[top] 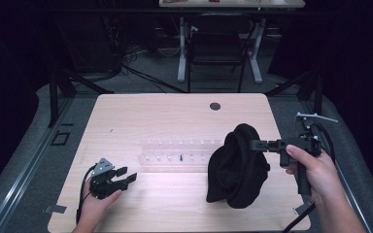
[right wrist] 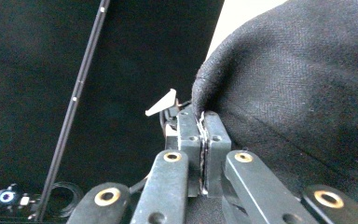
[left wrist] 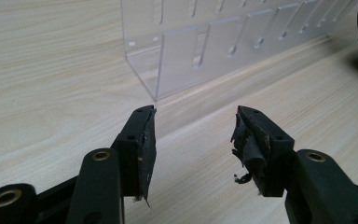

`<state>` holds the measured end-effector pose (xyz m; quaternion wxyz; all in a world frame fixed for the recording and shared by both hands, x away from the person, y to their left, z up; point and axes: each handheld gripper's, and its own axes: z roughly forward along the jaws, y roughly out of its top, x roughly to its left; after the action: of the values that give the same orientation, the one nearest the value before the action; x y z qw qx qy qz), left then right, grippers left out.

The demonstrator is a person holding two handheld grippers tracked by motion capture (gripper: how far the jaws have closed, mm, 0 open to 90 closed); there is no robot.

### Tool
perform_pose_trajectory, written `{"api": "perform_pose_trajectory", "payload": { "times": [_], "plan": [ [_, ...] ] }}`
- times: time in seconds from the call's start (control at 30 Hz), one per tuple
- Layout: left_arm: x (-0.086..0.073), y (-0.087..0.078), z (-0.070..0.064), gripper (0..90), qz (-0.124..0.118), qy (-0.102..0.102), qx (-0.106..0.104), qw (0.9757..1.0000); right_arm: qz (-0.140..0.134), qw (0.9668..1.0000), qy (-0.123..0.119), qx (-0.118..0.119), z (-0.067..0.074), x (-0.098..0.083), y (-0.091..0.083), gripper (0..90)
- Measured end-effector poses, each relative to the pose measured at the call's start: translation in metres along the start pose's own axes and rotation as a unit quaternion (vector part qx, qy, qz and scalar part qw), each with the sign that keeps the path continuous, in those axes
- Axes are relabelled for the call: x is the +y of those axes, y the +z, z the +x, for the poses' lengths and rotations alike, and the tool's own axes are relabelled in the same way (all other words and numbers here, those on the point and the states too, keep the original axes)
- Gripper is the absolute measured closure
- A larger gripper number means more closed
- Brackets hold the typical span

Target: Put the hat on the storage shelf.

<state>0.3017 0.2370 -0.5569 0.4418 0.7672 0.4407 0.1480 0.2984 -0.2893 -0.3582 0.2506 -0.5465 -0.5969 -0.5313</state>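
Black woven cloth point(top: 237, 167), a soft bunched garment, hangs from your right gripper point(top: 253, 144) over the right part of the pale wooden table point(top: 141, 114), its top lifted clear while its lower folds rest on the tabletop just right of the clear acrylic slotted rack point(top: 179, 154). In the right gripper view the jaws are pressed tight together, a thin edge of the fabric point(right wrist: 307, 93) pinched between them, and the rest of the cloth bulges up beside them. Your right hand point(top: 315, 170) holds that tool level, off the table's right edge.

Left of the rack, near the table's front, your left gripper point(top: 121, 177) rests low on the wood in your left hand point(top: 97, 204). Its jaws stand well apart and hold nothing; the left gripper view looks along them at the rack's near corner point(left wrist: 156, 70), with worn, frayed pads point(left wrist: 244, 144) showing on the inner faces.

By the look of it, the step in hand is the lift: the garment is gripped and partly raised, not yet spread or laid out. The next move likely calls for your idle left gripper to come across past the rack and take a second edge of the cloth, so that the bundle can be opened between both tools. With so little fabric pinched, keep the right grip firm.
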Motion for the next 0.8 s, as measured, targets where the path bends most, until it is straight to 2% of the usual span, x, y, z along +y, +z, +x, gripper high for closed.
{"api": "perform_pose_trajectory", "payload": {
  "times": [0.1, 0.3, 0.53, 0.8],
  "plan": [
    [0.0, 0.0, 0.0, 48.6, 0.001, 0.0, -0.001, 1.0, -0.001, 1.0, 0.002, 0.009, 0.005, 0.004, 0.003, 89.2],
    [0.0, 0.0, 0.0, 48.6, 0.0, 0.002, -0.001, 1.0, 0.001, 0.9998, -0.01, 0.019, 0.02, 0.015, 0.014, 89.2],
    [0.0, -0.001, 0.001, 48.6, 0.0, 0.002, 0.001, 1.0, -0.004, 0.9997, -0.008, 0.023, 0.026, 0.026, 0.022, 89.2],
    [0.001, -0.001, 0.001, 48.6, -0.002, 0.002, -0.001, 1.0, -0.01, 0.9998, -0.008, 0.014, 0.03, 0.038, 0.029, 89.2]
  ]
}}
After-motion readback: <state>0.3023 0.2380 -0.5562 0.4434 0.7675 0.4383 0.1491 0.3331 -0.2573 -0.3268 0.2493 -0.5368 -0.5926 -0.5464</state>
